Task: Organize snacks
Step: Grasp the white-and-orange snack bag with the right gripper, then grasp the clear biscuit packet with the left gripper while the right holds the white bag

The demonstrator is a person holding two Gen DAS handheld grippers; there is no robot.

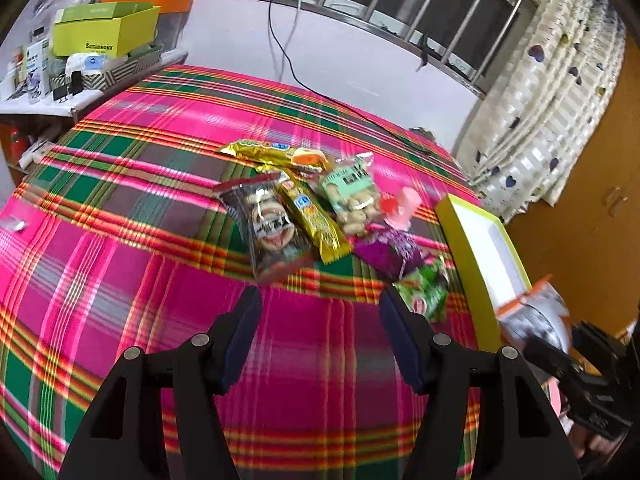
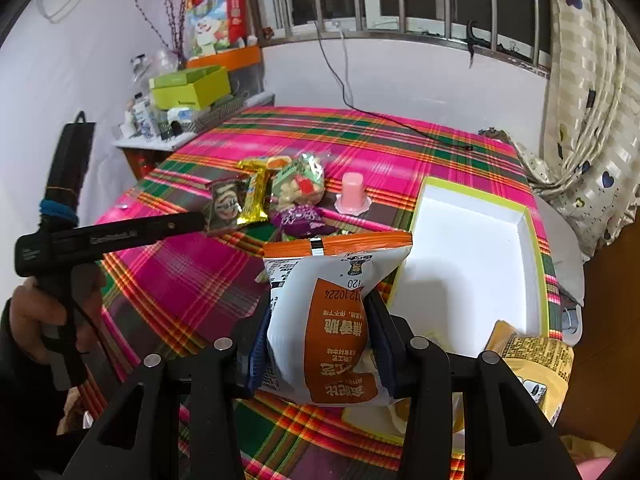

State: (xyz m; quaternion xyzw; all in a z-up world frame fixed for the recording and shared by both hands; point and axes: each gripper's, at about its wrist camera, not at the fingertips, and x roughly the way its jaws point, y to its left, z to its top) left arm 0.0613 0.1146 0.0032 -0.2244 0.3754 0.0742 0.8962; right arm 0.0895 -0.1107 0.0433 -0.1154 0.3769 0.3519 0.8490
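Jaws of the right gripper (image 2: 318, 344) clamp an orange-white snack bag (image 2: 324, 320) beside the white tray (image 2: 472, 256).

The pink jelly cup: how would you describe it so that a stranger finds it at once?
On the plaid cloth, look left of the white tray, at the right end of the snack pile. The pink jelly cup stands there alone, the only moulded cup among flat wrappers.

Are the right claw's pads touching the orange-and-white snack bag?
Touching. The right wrist view shows the right claw with both blue pads pressed against the sides of the orange-and-white snack bag, which is pinched between them.
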